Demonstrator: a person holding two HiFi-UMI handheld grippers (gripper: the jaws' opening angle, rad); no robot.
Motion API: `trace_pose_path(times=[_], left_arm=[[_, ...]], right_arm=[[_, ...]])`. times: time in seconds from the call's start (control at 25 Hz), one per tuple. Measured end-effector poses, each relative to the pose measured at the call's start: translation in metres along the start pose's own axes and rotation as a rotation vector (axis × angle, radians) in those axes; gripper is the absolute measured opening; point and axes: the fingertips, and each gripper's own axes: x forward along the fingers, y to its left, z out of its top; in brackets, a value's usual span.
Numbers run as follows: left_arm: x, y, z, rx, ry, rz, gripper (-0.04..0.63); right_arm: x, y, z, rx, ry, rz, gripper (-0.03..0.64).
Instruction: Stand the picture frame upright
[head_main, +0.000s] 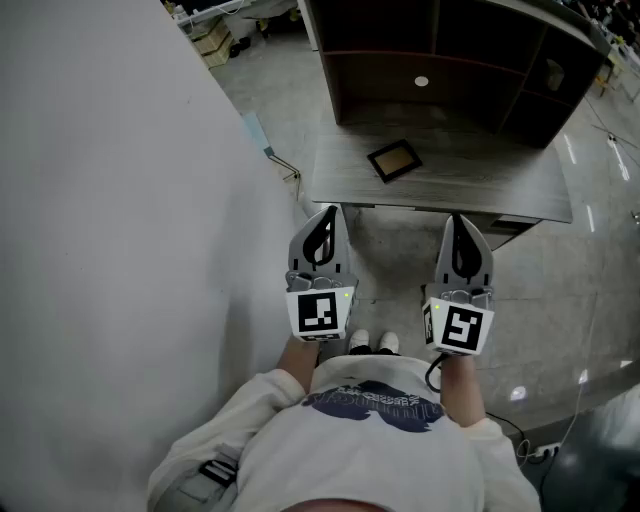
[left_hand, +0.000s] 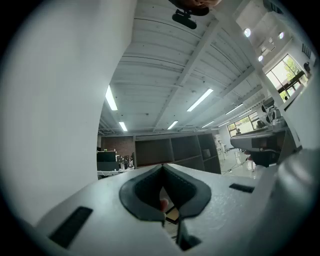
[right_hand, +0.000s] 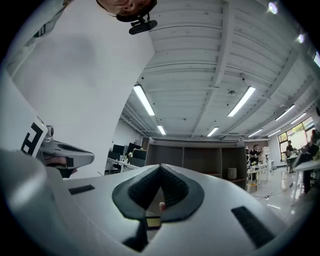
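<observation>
The picture frame (head_main: 393, 160) lies flat, face up and turned cornerwise, on the near left part of the grey table (head_main: 500, 195). Its dark border surrounds a tan centre. It rests ahead of my two claws and roughly midway between their lines, apart from both and touched by neither.

My left claw (head_main: 328, 212) is held out with its tip at the table's near edge in the head view. Its jaws are closed together with nothing gripped. In the left gripper view the dark pads of this claw (left_hand: 162, 167) meet at the tip, and a sliver of the frame (left_hand: 173, 215) shows low through the gap beneath them.

My right claw (head_main: 458, 220) is alongside, also at the near edge, its jaws pressed together and empty. In its own view the claw (right_hand: 160, 167) meets at the tip, and a small part of the frame (right_hand: 153, 221) shows below the pads.

Beyond the frame, a dark shelf unit (head_main: 440, 70) stands at the table's far side. A white wall (head_main: 120, 200) runs along my left.
</observation>
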Motion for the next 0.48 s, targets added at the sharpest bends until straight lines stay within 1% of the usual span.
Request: trace_pose_path(times=[0.48], left_arm=[[-0.0001, 0.0003, 0.0005, 0.001, 0.000, 0.004, 0.006]], right_arm=[[-0.0002, 0.0029, 0.0009, -0.022, 0.001, 0.014, -0.002]])
